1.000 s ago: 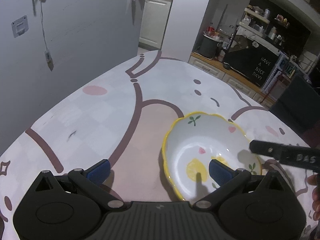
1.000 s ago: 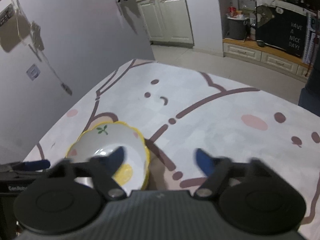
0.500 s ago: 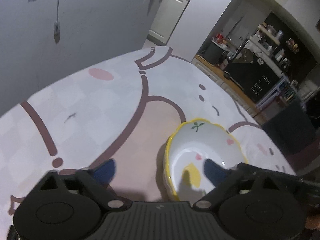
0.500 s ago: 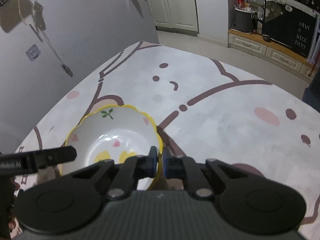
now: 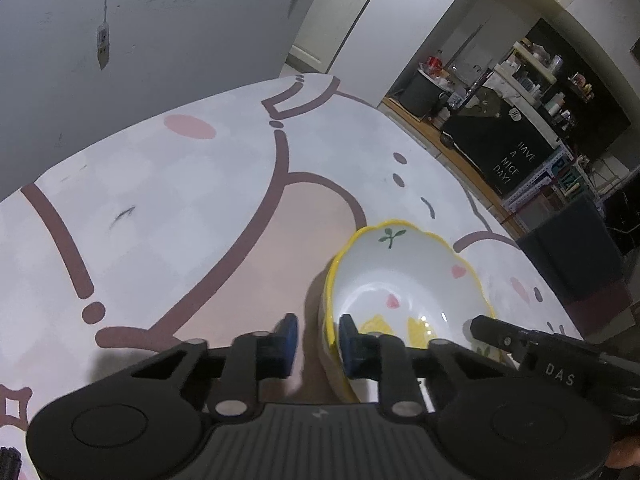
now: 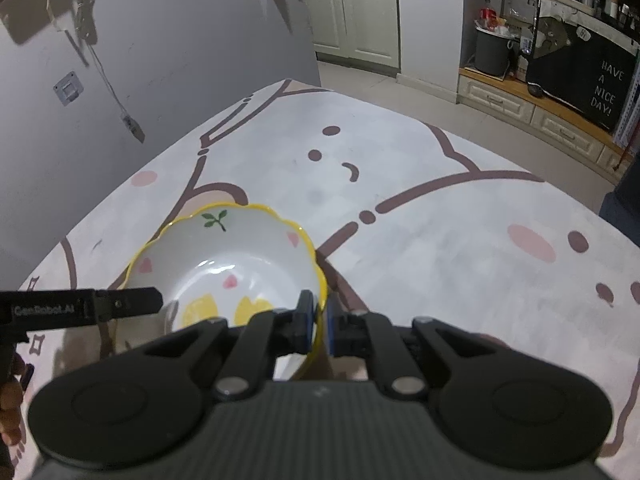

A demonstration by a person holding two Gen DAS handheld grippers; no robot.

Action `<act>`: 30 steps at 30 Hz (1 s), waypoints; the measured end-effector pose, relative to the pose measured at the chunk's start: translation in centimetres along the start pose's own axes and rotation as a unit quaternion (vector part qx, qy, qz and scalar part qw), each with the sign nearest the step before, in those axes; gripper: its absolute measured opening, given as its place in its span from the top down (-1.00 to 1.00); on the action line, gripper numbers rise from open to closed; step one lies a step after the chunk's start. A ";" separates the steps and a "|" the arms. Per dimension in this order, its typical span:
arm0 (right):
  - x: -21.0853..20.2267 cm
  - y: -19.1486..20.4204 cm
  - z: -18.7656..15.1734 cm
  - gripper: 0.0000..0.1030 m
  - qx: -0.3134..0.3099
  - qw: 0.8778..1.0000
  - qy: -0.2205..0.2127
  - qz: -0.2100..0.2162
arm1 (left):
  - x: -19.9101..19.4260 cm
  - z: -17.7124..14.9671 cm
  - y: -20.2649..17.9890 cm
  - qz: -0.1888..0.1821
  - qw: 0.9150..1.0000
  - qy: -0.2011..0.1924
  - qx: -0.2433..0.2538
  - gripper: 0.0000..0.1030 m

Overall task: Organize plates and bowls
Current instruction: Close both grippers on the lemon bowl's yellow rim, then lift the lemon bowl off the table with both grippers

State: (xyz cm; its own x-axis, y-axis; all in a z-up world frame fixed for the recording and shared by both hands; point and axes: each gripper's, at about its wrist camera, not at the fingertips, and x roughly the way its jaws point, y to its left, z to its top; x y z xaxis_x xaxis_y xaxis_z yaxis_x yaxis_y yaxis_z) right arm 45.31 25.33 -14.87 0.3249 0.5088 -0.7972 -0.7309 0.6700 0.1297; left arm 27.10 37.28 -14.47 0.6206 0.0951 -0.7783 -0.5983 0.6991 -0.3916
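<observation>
A white bowl with a wavy yellow rim and lemon pattern (image 5: 404, 280) sits on the table; it also shows in the right wrist view (image 6: 236, 256). My right gripper (image 6: 318, 326) is shut on the bowl's near right rim, one pad inside and one outside. My left gripper (image 5: 314, 340) straddles the bowl's left rim, its pads narrowed around the wall with a small gap still showing on the outer side. Each gripper's finger shows in the other's view.
The table carries a pale cartoon-print cloth (image 5: 200, 220). A grey wall (image 5: 140, 40) stands close along the left. Kitchen cabinets (image 6: 360, 12) and a black counter sign (image 6: 600, 88) lie beyond the far edge.
My right gripper closed onto the bowl's right rim. My left gripper shifted right and narrowed from wide open to straddle the bowl's left rim.
</observation>
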 end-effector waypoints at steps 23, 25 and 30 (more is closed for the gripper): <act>1.4 0.2 -0.1 0.79 0.002 0.999 0.032 0.001 | 0.4 -0.3 -1.3 0.020 0.999 0.006 0.039 0.82; 1.2 0.3 -0.4 0.79 0.003 1.000 0.030 -0.001 | 0.4 -0.4 -1.4 0.021 0.999 0.008 0.040 0.83; 0.6 0.0 -0.9 0.80 0.015 0.999 0.031 -0.007 | -0.1 -0.9 -2.1 0.012 0.999 0.020 0.042 0.83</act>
State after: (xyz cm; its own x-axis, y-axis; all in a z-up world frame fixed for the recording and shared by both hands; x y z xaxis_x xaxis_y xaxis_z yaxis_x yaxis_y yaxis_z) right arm 44.93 25.19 -15.89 0.2970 0.4655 -0.8337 -0.7084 0.6929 0.1346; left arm 27.82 35.18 -14.07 0.5847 0.0848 -0.8068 -0.5671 0.7539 -0.3318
